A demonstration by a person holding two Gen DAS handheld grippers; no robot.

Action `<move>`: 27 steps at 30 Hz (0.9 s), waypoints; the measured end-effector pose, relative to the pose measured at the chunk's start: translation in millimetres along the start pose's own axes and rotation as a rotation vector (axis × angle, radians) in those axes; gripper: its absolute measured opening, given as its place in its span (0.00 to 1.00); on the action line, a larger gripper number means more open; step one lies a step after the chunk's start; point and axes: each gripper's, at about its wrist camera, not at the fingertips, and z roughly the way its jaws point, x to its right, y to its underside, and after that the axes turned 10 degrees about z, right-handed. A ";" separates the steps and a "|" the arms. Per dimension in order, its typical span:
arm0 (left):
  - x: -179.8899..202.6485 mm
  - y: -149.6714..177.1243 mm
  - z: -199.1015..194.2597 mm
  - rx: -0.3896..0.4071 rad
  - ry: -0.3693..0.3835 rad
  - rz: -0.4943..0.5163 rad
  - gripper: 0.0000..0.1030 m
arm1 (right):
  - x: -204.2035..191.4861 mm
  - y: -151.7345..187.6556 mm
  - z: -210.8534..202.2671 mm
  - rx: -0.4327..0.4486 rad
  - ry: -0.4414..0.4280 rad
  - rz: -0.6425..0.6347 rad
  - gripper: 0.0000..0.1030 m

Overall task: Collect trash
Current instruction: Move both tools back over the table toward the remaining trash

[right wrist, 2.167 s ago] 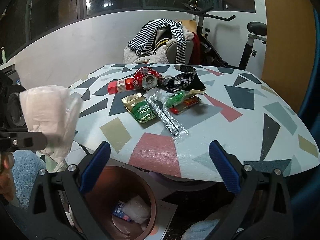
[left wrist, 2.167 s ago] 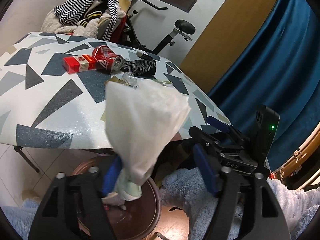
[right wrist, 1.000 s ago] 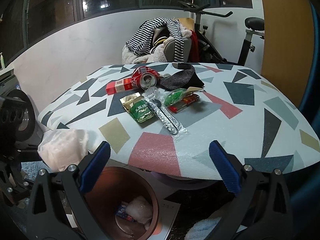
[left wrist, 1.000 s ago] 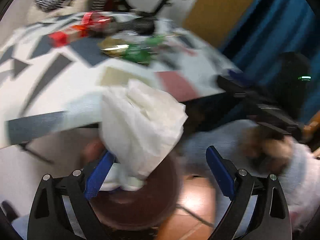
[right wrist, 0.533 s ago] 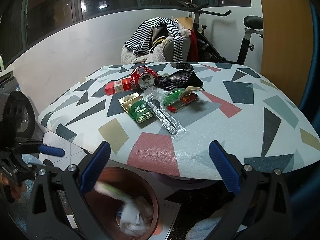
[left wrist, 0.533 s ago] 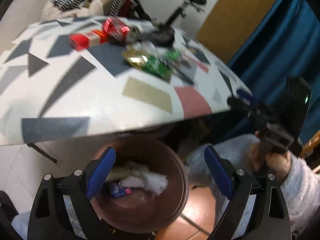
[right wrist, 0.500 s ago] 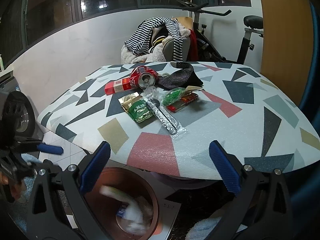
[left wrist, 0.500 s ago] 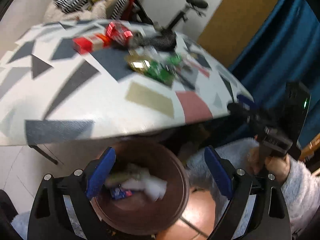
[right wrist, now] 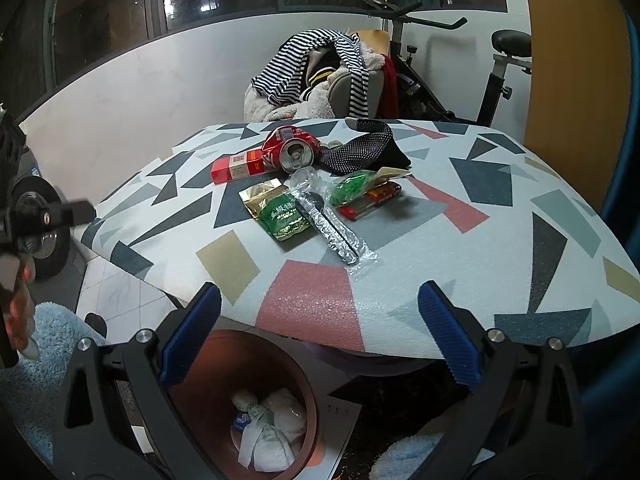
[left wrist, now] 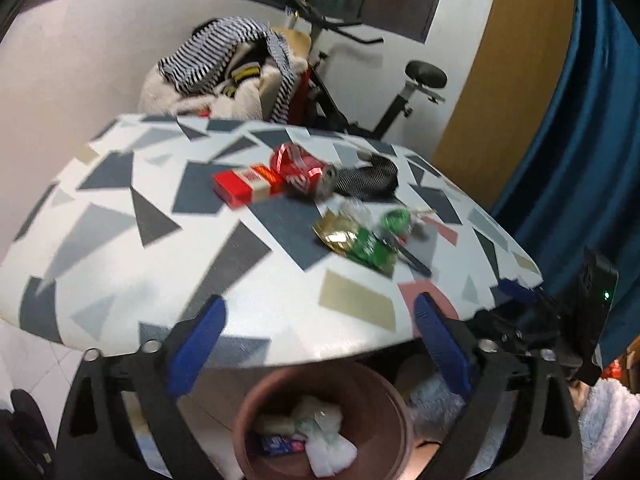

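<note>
My left gripper is open and empty, above the brown bin at the table's near edge. White tissue lies in the bin; it also shows in the right wrist view. My right gripper is open and empty over the bin's rim. On the patterned table lie a red box, a crushed red can, a green-gold packet, a wrapped plastic spoon, a green wrapper and a red lighter.
A dark dotted cloth lies behind the can. A chair piled with striped clothes and an exercise bike stand behind the table. A blue curtain hangs at the right. Light blue fuzzy sleeves show at the frame edges.
My left gripper opened and the white tissue dropped into the bin. The left gripper has since tilted up toward the table. The right gripper has hardly moved.
</note>
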 end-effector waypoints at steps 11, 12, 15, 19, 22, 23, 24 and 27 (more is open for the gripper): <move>-21.3 -9.6 10.4 0.014 -0.056 -0.016 0.94 | -9.0 0.6 13.7 -0.038 0.067 -0.056 0.94; -23.5 -10.9 12.2 0.014 -0.058 -0.014 0.94 | -9.0 -0.3 15.0 -0.042 0.071 -0.056 0.94; -29.8 -15.9 19.5 0.015 -0.070 -0.004 0.94 | -8.1 -5.1 18.9 -0.048 0.088 -0.048 0.94; -35.0 -26.9 30.3 0.031 -0.130 0.067 0.94 | -3.4 -17.5 25.6 -0.064 0.099 -0.011 0.94; -44.1 -36.9 43.8 0.023 -0.121 0.095 0.94 | 2.6 -38.8 33.1 -0.067 0.131 0.012 0.94; -49.8 -41.4 49.2 0.032 -0.111 0.099 0.94 | 7.2 -55.5 39.0 -0.060 0.155 0.021 0.94; -53.1 -44.2 52.4 0.039 -0.104 0.099 0.94 | 10.4 -65.5 43.2 -0.054 0.169 0.027 0.94; -65.8 -54.7 66.3 0.041 -0.112 0.115 0.94 | 20.0 -91.3 59.2 -0.053 0.163 0.017 0.94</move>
